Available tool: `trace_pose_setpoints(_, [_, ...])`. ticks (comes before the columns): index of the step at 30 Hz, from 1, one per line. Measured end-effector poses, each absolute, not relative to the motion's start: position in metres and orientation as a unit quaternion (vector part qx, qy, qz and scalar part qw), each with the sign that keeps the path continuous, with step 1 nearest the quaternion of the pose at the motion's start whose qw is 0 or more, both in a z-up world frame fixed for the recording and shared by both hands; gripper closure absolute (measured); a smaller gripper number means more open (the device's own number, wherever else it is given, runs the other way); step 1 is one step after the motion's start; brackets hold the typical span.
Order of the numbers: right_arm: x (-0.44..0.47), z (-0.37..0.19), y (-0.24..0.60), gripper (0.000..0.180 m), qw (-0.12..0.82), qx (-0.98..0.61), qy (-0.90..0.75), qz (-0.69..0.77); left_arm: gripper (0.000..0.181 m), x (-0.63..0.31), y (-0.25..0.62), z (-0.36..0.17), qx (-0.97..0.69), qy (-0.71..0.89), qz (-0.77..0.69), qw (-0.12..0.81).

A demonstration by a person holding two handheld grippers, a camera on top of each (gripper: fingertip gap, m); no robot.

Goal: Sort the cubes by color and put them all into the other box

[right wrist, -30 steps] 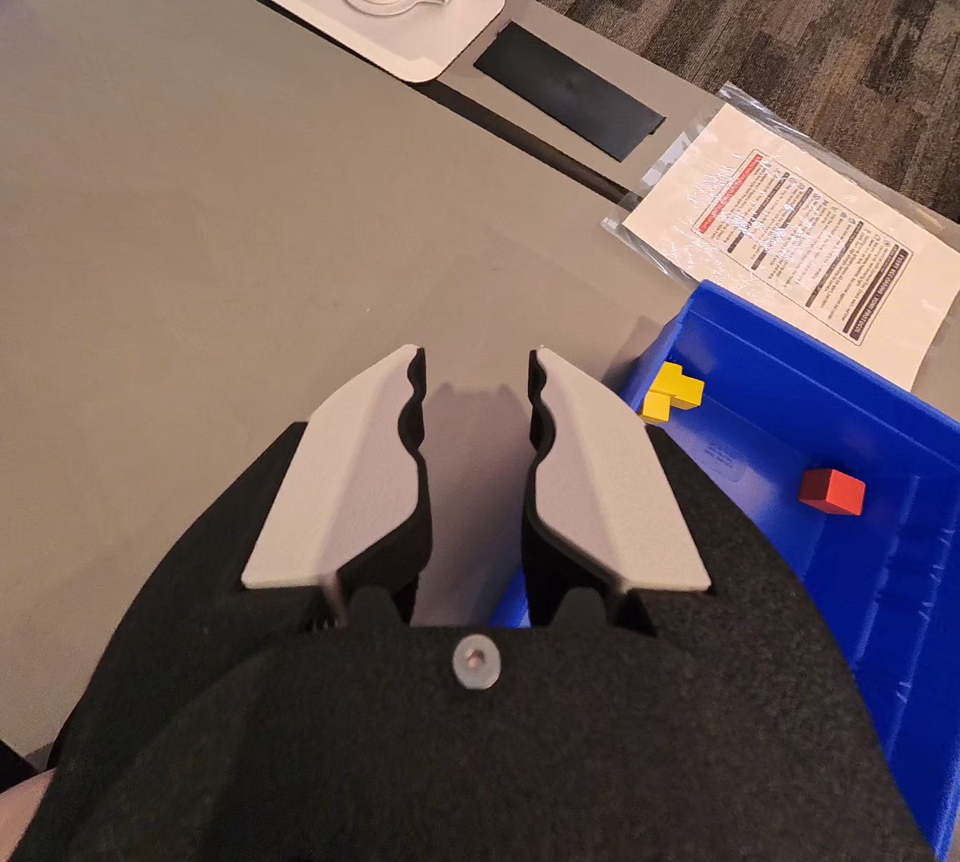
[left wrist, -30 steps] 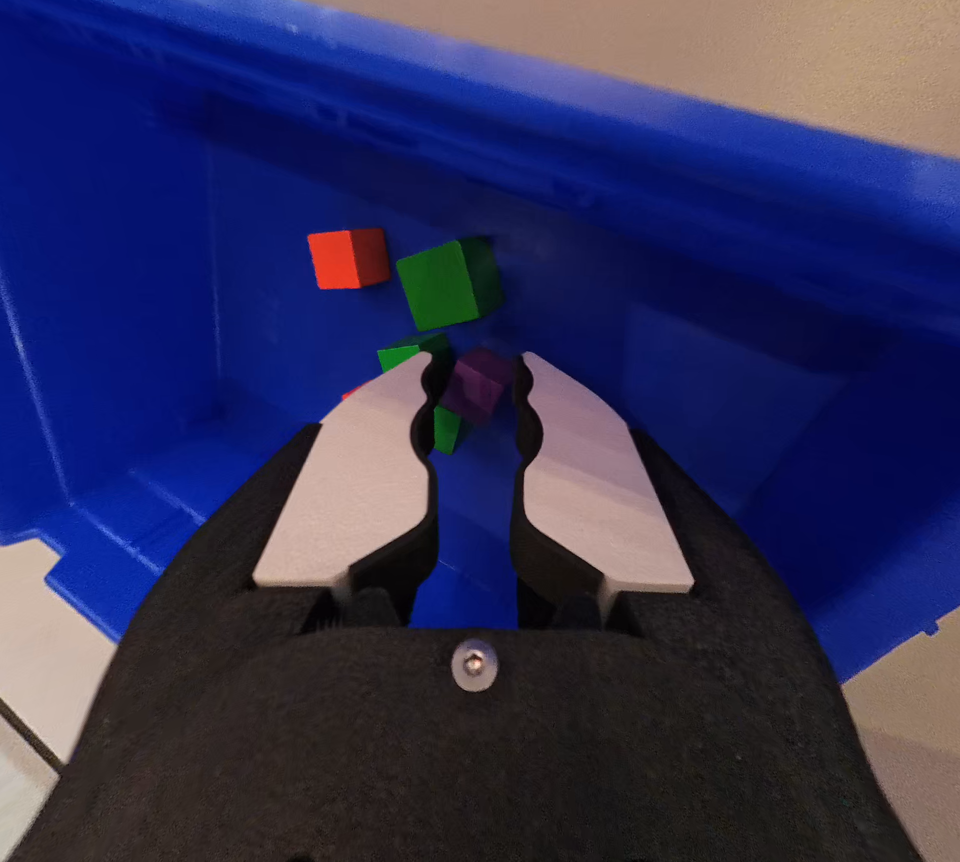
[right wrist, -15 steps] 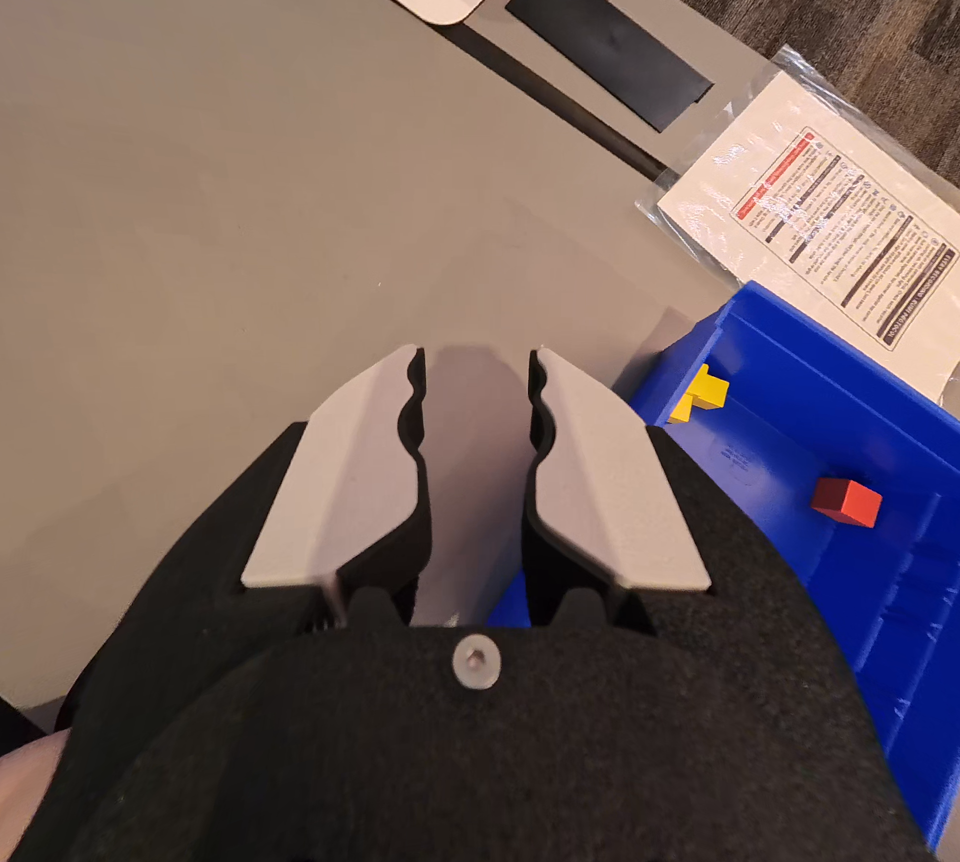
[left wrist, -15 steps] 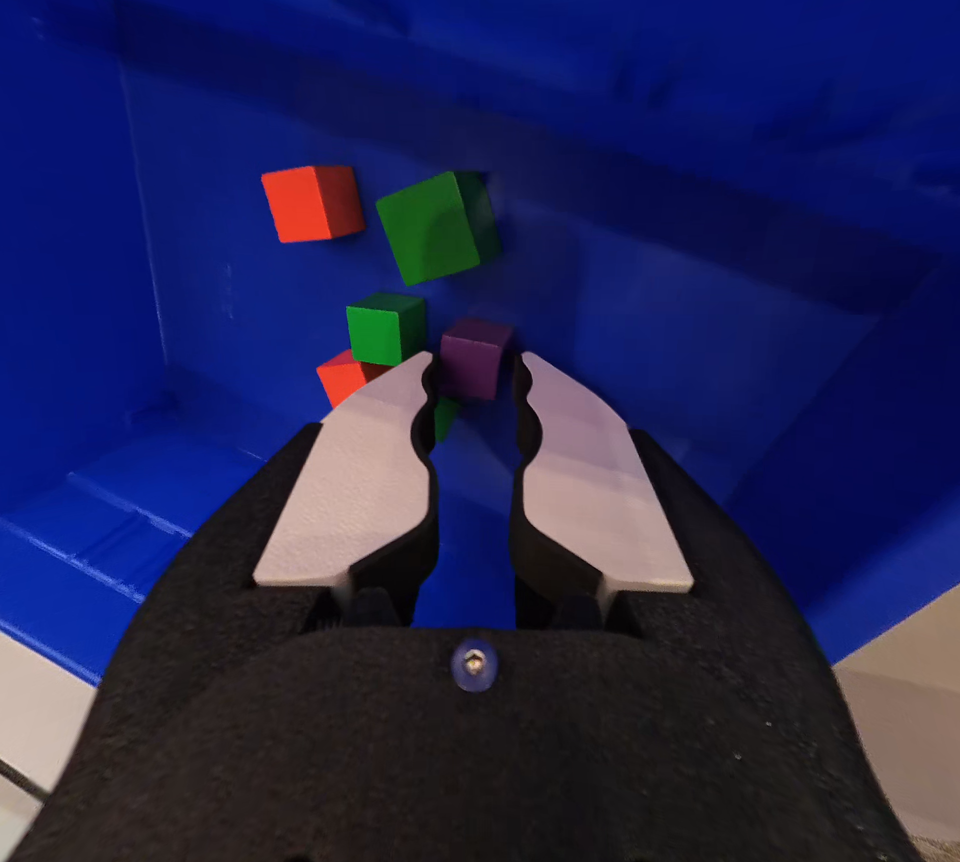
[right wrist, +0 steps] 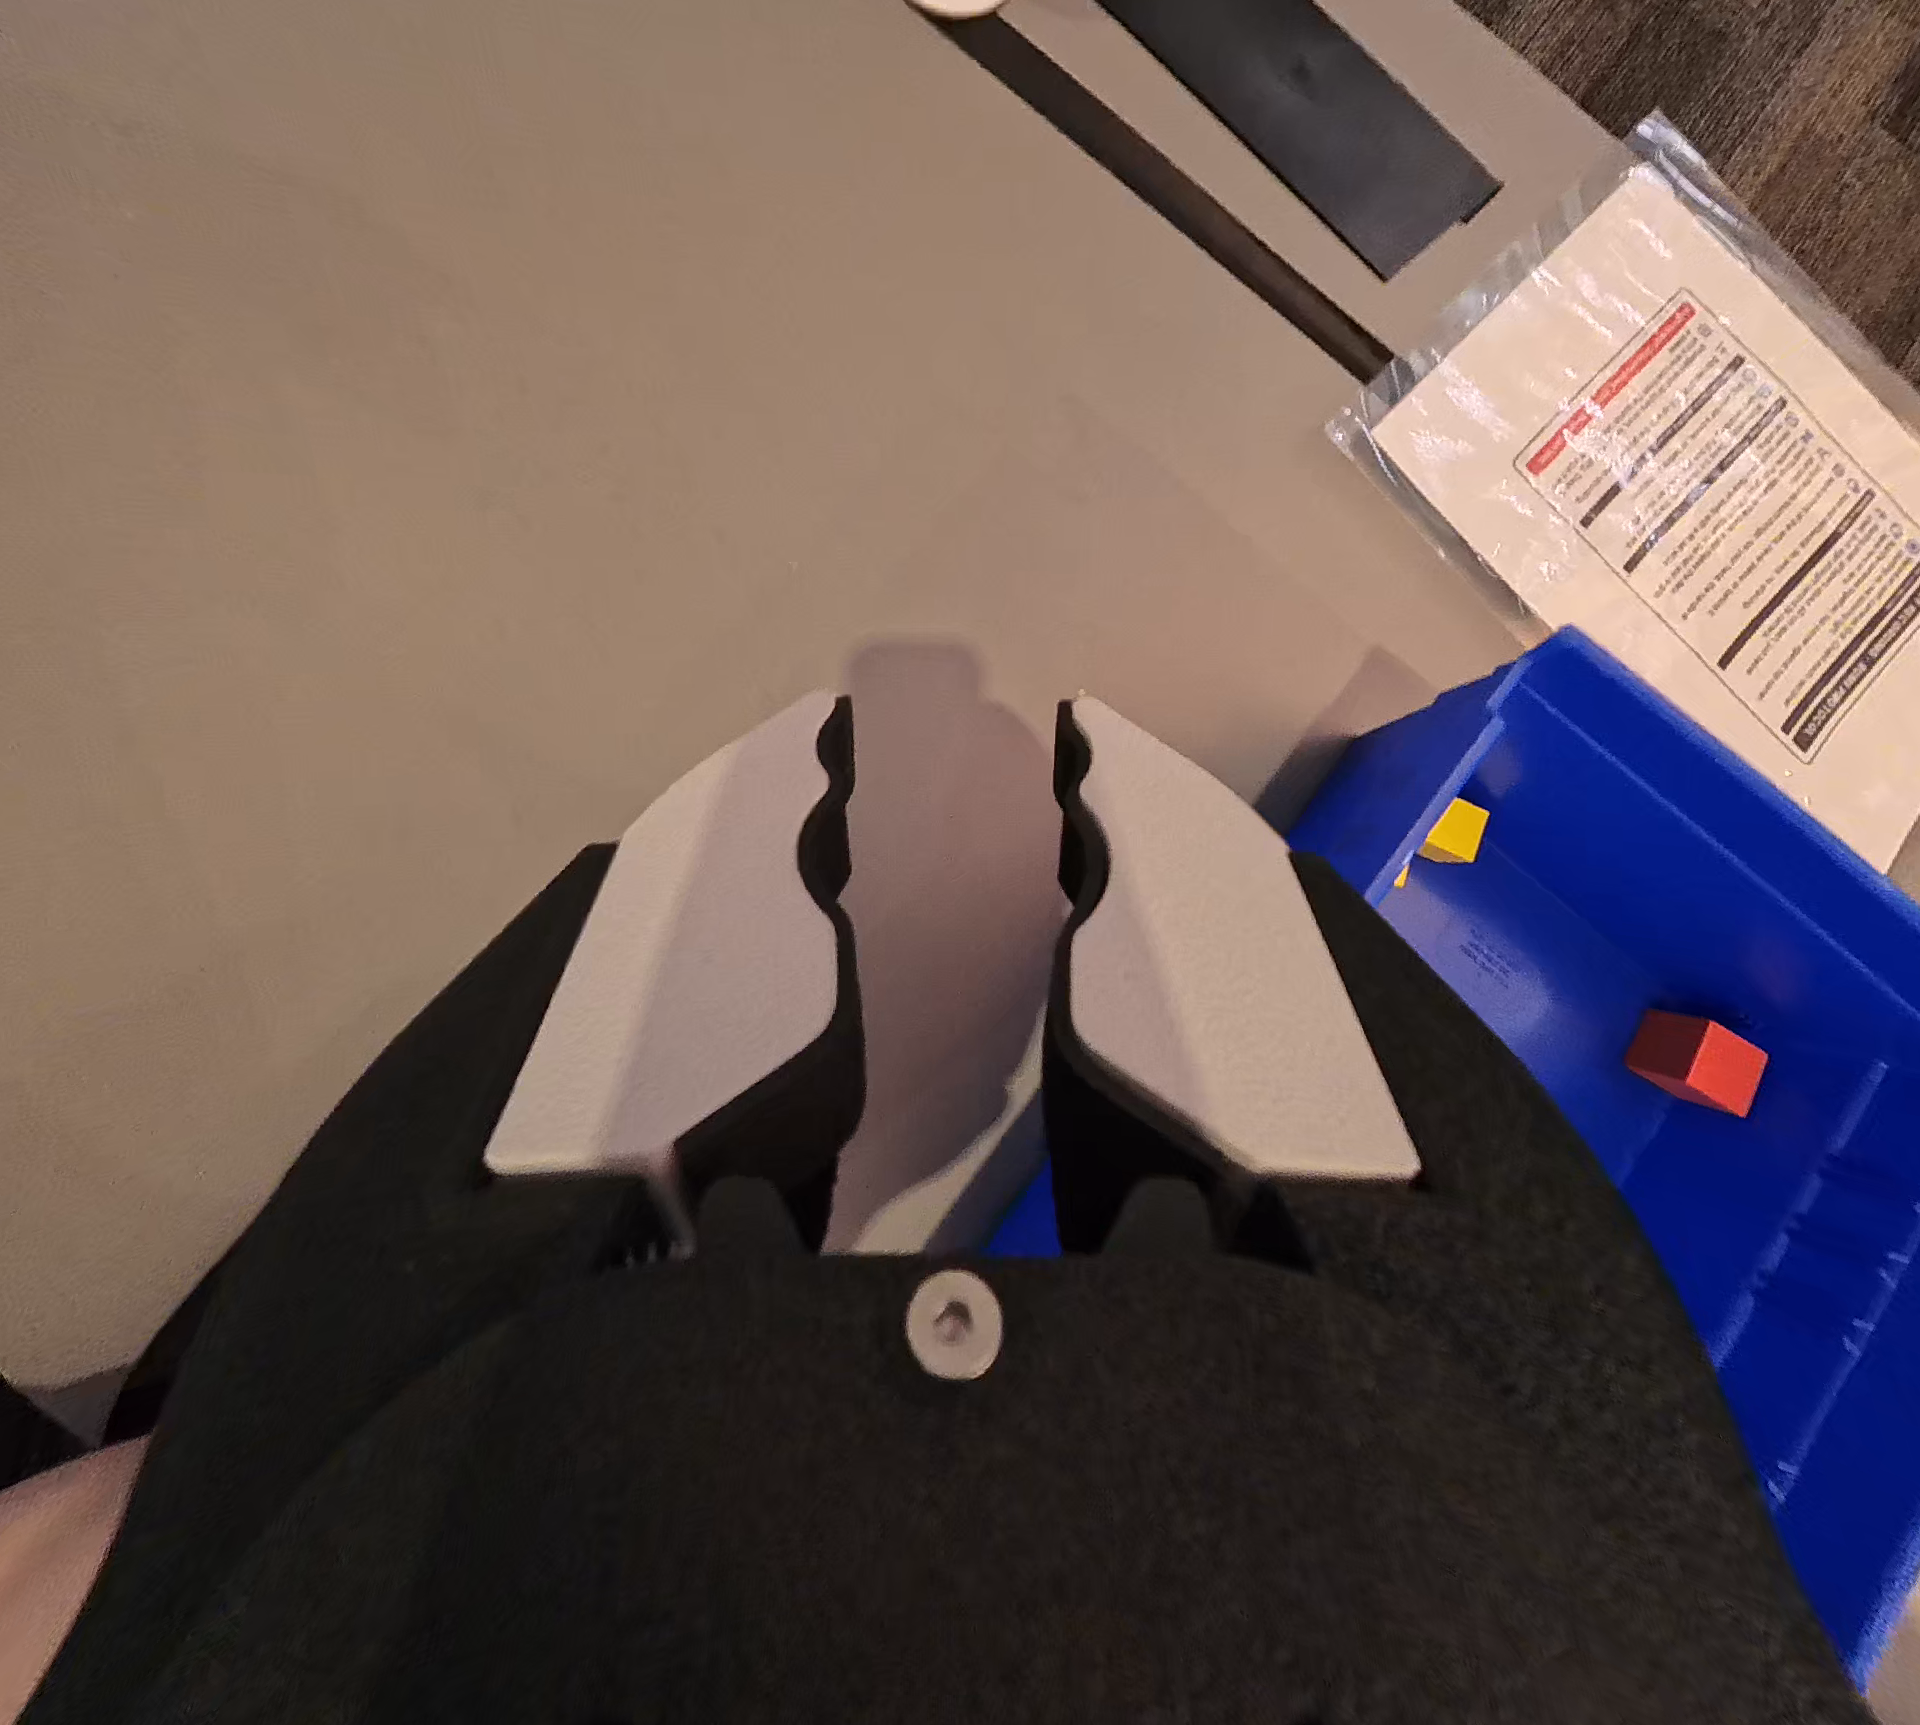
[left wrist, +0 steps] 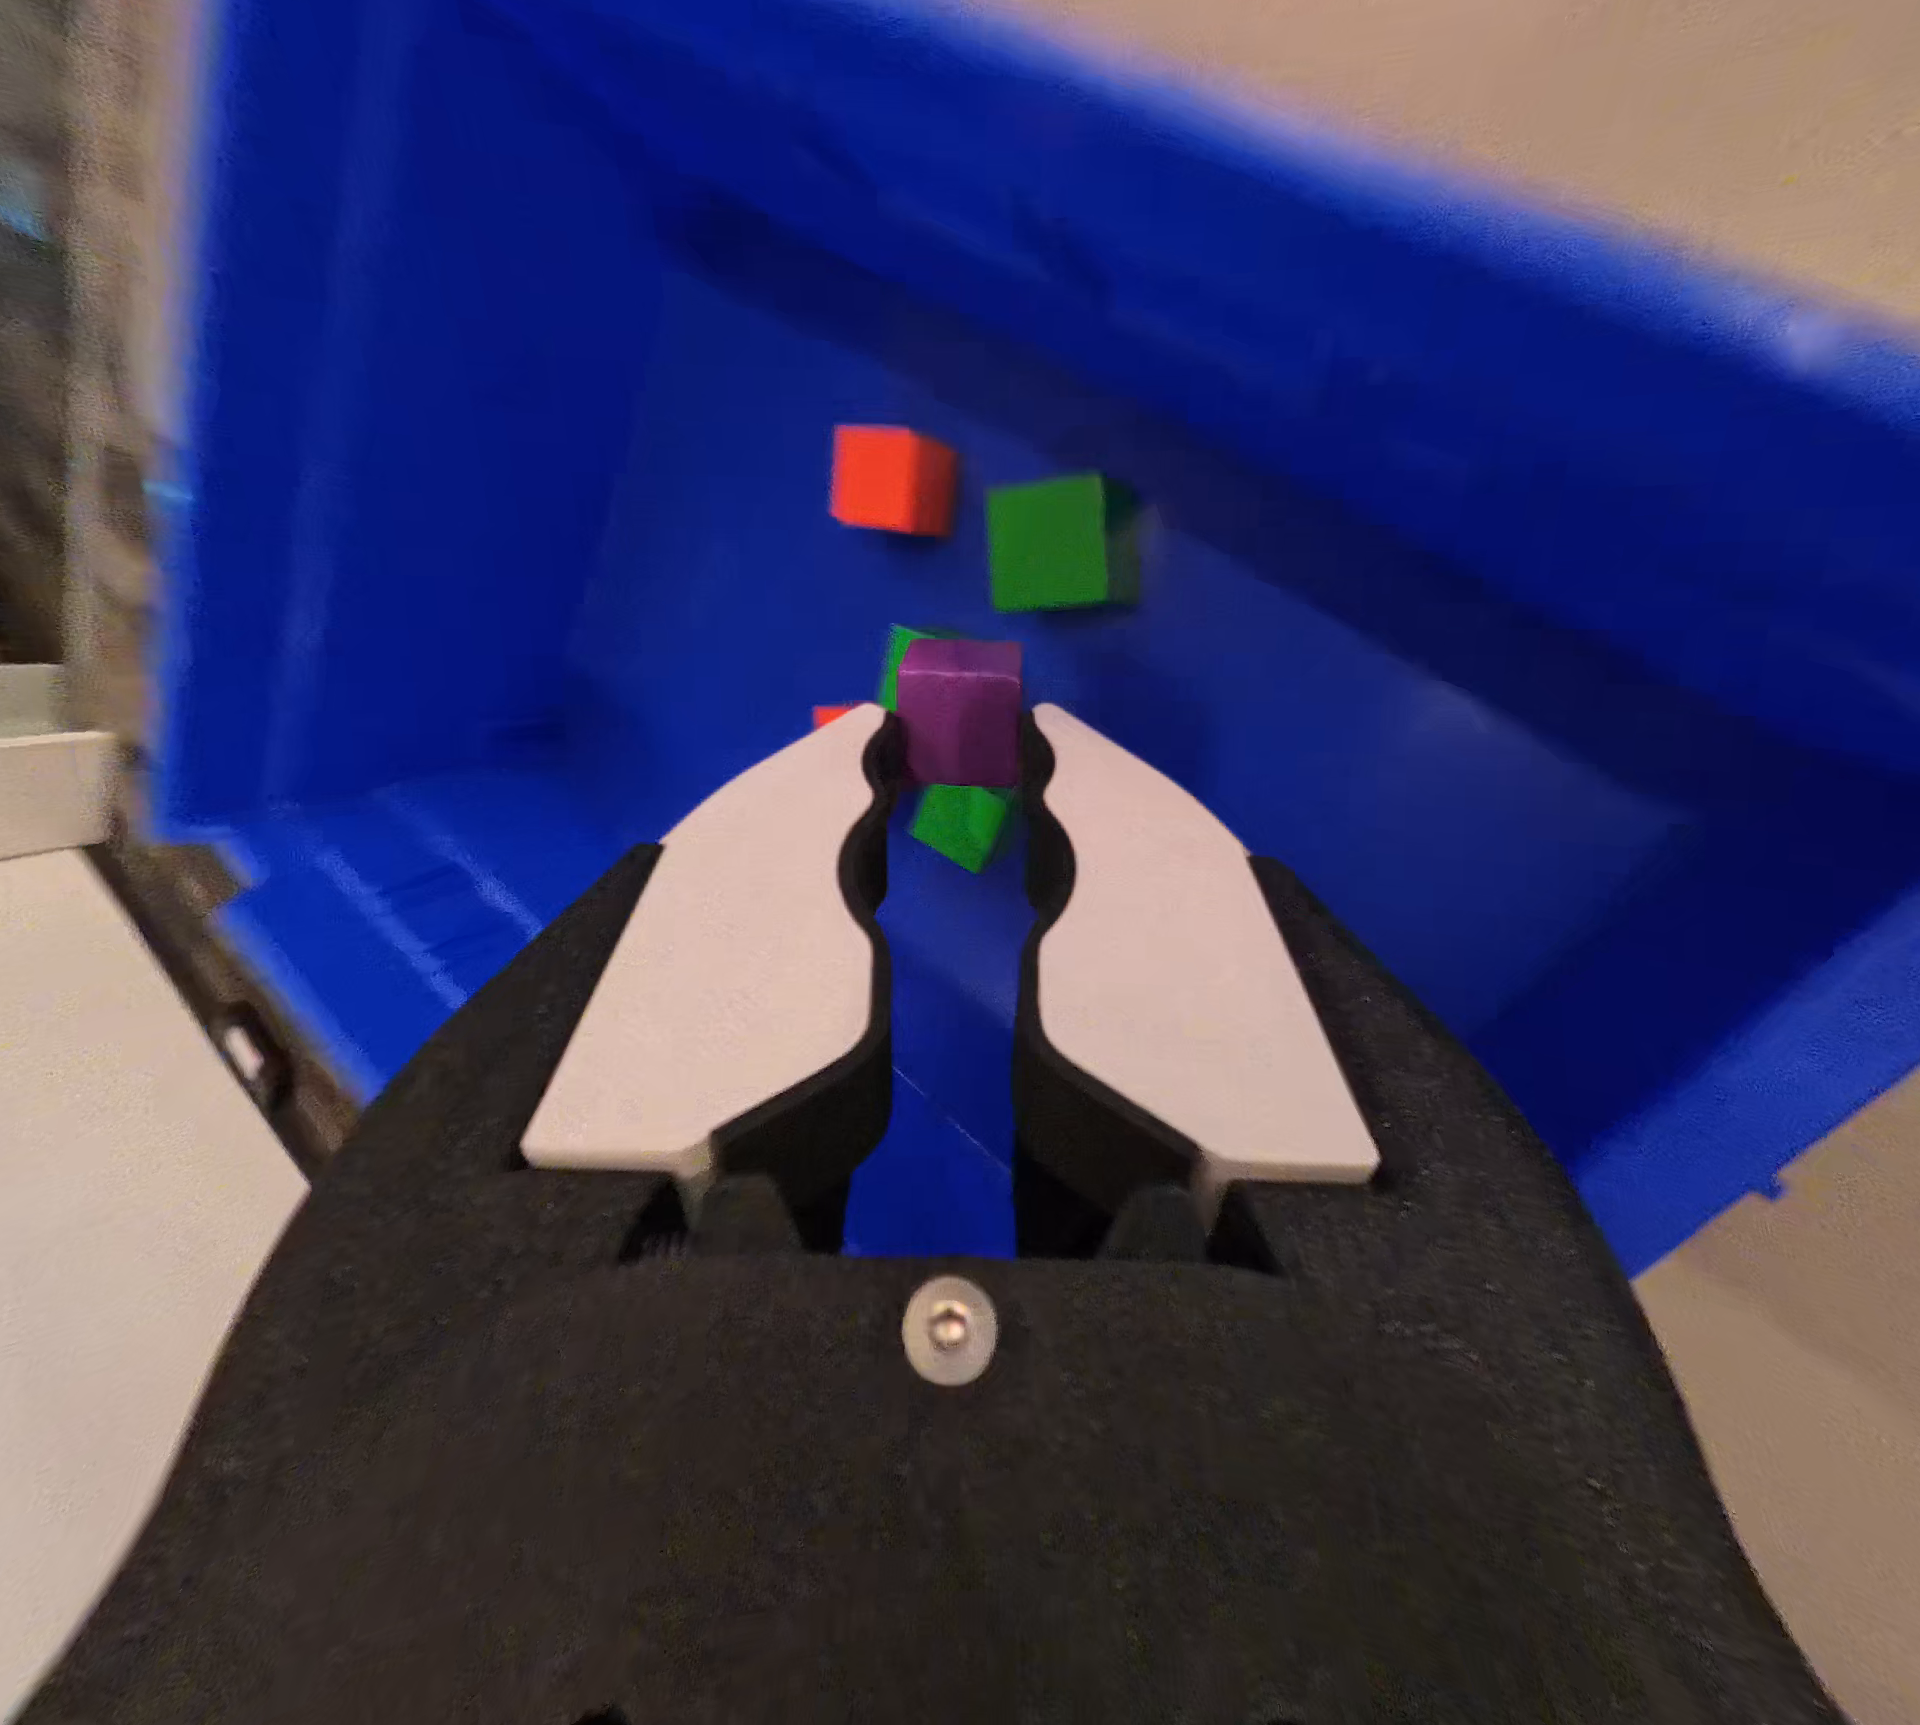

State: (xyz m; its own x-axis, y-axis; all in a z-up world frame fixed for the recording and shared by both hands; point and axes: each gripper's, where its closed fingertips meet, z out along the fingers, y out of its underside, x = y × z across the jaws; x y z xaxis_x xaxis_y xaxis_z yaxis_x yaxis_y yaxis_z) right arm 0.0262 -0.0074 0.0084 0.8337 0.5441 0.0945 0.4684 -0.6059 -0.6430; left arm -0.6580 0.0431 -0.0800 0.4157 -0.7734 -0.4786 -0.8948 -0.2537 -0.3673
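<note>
Purple cube [left wrist: 958,725] sits clamped at the very tips of our left gripper [left wrist: 958,730] jaws, above the blue box [left wrist: 1351,304] of leftover cubes — it could slip out with a jolt. Our right gripper [right wrist: 954,719] hangs over the desk [right wrist: 416,325], jaws apart and empty, beside the other box [right wrist: 1662,782].

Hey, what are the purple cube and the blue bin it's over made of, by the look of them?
Purple cube: likely painted wood; matte, even colour, crisp square edges, though blur hides any grain. Blue bin: looks like moulded plastic; smooth, slightly glossy walls with a thickened rim and ribs moulded into the floor.
</note>
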Motion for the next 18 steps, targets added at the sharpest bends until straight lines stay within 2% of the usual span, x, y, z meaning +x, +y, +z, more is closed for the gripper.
trace_pose_setpoints(6, [-0.032, 0.045, 0.006, 0.144, 0.413, -0.853, -0.307, 0.087, 0.159, -0.59, 0.033, 0.041, -0.71, 0.439, 0.089, 0.543])
trace_pose_setpoints(9, [-0.101, 0.079, 0.007, 0.144, 0.477, -0.801, -0.328, 0.153, 0.159, -0.531, 0.021, 0.084, -0.656, 0.424, 0.097, 0.617])
trace_pose_setpoints(14, [-0.216, 0.112, -0.025, 0.142, 0.547, -0.706, -0.395, 0.216, 0.16, -0.41, 0.008, 0.11, -0.573, 0.435, 0.115, 0.685])
trace_pose_setpoints(18, [-0.245, 0.117, -0.035, 0.141, 0.578, -0.688, -0.39, 0.2, 0.159, -0.317, 0.002, 0.106, -0.525, 0.478, 0.076, 0.7])
